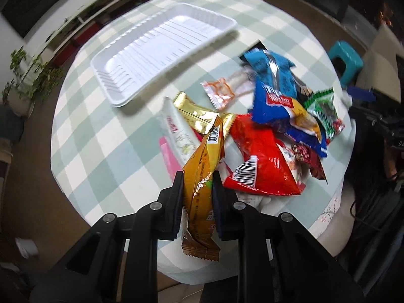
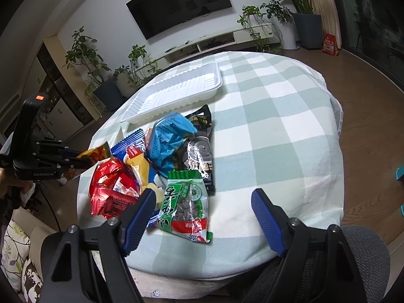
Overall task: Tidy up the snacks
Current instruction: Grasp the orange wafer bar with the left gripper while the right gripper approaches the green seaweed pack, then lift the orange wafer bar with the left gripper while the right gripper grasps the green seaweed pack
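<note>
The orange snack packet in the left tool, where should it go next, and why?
Probably carry it over to the white tray and let go there. The left tool is shut on the orange snack packet, lifted clear of the snack pile, and the tray sits empty just past the pile on the checked tablecloth.

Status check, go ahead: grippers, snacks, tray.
Left gripper shut on orange snack packet. Right gripper open, empty. White tray empty, unobstructed.

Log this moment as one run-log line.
left gripper: shut on orange packet | right gripper: open, nothing gripped, above green packet | white tray: no snacks
</note>
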Demonstrator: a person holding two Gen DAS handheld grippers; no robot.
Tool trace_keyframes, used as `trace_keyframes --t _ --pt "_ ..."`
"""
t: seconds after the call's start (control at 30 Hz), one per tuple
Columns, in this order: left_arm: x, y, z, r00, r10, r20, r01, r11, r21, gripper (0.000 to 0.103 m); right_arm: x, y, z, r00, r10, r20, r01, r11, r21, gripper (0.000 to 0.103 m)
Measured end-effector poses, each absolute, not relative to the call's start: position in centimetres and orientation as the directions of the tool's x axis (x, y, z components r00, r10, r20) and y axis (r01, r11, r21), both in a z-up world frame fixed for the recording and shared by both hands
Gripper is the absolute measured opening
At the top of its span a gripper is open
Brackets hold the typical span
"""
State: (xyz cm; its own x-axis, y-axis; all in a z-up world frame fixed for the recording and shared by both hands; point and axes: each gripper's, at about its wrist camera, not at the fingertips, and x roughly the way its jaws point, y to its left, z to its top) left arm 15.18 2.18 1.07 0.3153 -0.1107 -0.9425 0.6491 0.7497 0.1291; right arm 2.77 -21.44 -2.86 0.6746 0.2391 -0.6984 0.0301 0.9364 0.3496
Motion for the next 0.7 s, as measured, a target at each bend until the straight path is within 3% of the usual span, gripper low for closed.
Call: trace_keyframes --t 0.23,0.4,0.7 --pt "13.7 6.2 4.2 0.398 -0.309 -0.864 0.529 0.846 -0.059 0.018 4.4 -21.3 -0.6 0.706 0.218 -0.674 -0.013 0.955 0.295 0.080" --pt "11.3 8.4 6.0 0.475 -0.465 -0.747 0.459 0.855 -0.241 0.018 5.3 -21.2 -1.9 0.609 0.267 -0.747 -0.023 0.947 0.320 0.077" --pt "7.1 6.4 3.4 0.471 -0.556 -0.685 0.449 0.819 -0.356 0.018 5.1 -18.8 -4.1 0.548 0.232 -0.804 -0.014 0.963 0.268 0.074"
